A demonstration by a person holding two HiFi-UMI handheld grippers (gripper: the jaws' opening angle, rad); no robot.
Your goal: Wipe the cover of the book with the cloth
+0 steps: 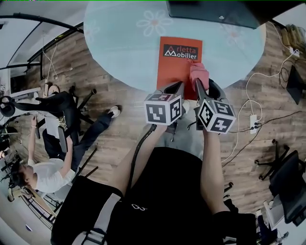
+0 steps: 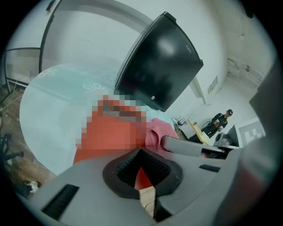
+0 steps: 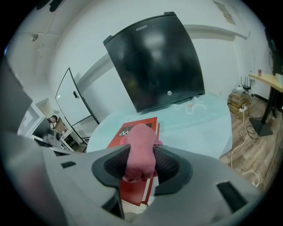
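With the cloth [image 1: 199, 74] pinched by the right gripper [image 3: 141, 164] on the book [image 1: 174, 62] and the left gripper [image 2: 140, 152] fingers pressed together, wiping is judged barely begun.

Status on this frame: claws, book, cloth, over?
Left claw shut, tips at near edge of book. Right claw shut on pink cloth, cloth on the red cover. Black monitor beyond, clear.

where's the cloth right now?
Head view, centre-right: the pink cloth is clamped in the right gripper, over the near right part of the red book by the round table's near edge.
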